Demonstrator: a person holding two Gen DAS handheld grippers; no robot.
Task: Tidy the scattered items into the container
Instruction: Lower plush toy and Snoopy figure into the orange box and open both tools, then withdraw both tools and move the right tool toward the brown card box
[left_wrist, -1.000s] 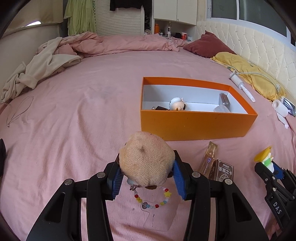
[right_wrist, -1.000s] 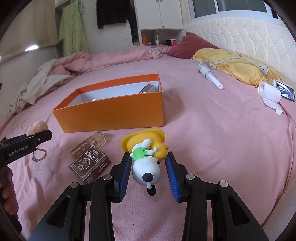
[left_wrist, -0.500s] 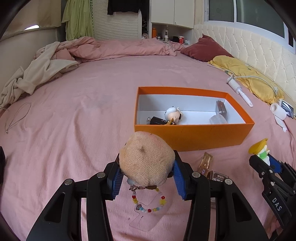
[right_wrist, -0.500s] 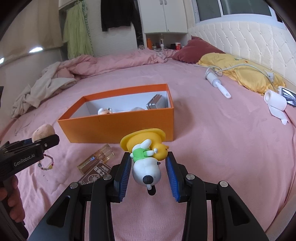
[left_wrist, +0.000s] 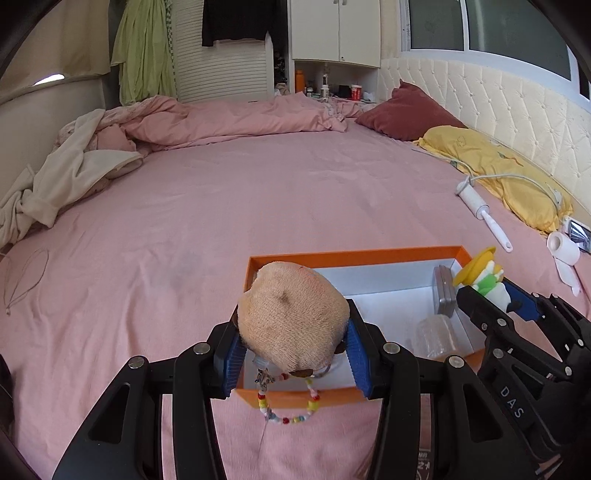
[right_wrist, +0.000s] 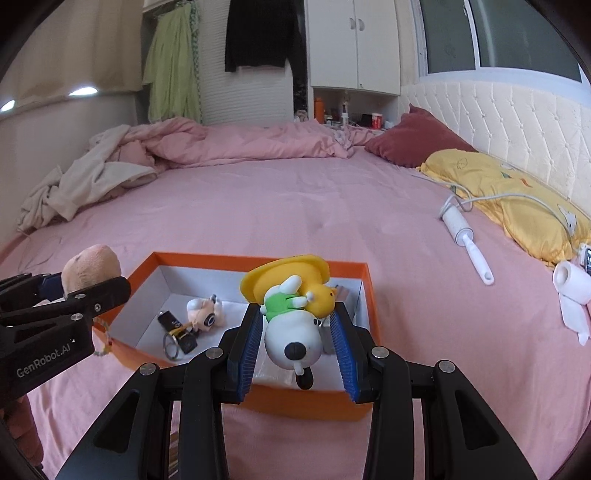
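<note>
Both grippers are now hovering over the open orange cardboard box (right_wrist: 229, 395) instead of short of it. I'm pinching the tan plush ball with its beaded loop (left_wrist: 291, 321) in the left gripper (left_wrist: 293, 354) over the box's near left corner, and the white-and-yellow plastic dog figurine (right_wrist: 293, 325) in the right gripper (right_wrist: 295, 350) over the near right side. Best bet: lowering inside the walls before releasing, clear of the keyring (right_wrist: 177, 338).

The open orange cardboard box (right_wrist: 364, 291) has bare white floor at its middle; a small doll figure (right_wrist: 203, 314) and black key fob (right_wrist: 177, 328) crowd its left end, a grey tin (left_wrist: 443, 291) its right.
</note>
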